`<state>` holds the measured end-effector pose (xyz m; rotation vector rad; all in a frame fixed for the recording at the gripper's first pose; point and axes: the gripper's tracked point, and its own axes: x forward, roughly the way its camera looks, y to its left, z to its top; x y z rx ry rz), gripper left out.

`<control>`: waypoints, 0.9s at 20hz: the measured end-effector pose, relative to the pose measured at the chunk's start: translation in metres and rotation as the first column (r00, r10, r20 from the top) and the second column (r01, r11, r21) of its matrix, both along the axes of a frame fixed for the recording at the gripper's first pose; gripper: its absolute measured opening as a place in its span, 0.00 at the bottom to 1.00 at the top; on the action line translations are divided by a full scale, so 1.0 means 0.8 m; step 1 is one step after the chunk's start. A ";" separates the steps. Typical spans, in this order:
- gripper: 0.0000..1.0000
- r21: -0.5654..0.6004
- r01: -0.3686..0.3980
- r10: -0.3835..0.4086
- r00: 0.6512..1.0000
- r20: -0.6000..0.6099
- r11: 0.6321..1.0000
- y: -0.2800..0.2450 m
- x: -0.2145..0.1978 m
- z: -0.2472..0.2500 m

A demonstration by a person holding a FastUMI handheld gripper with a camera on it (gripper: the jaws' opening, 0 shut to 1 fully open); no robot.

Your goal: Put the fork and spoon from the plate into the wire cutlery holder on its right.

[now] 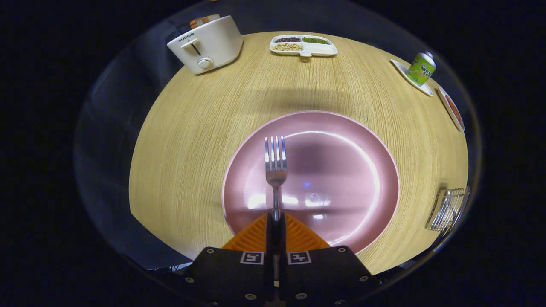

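Fork (276,164) pinched by its handle in the claw (275,219), tines out at 12 o'clock over the plate (341,140).

Both fingers press on the thin handle, jaws drawn narrow around it, and most of the fork's length hangs free ahead of them, so I judge the grip short: the fork may pivot or slide out on a quick swing. The holder (448,209) sits on the bench (192,140) at about 3 o'clock from the plate, just beside its rim, already with cutlery in it, though I cannot tell which pieces. Its wires leave narrow openings and little room, so tines arriving tilted could catch a wire, nudge the light holder, or drop the fork onto the bench. A can (421,68) stands well beyond, at 1 o'clock, out of the likely path.
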<state>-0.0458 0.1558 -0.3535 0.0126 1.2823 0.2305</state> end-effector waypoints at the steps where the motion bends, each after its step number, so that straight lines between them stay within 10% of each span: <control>1: 0.05 0.005 -0.006 0.006 1.000 0.022 1.000 -0.002 0.002 0.006; 18: 0.05 0.048 0.222 -0.227 0.958 0.177 0.974 -0.262 -0.029 0.135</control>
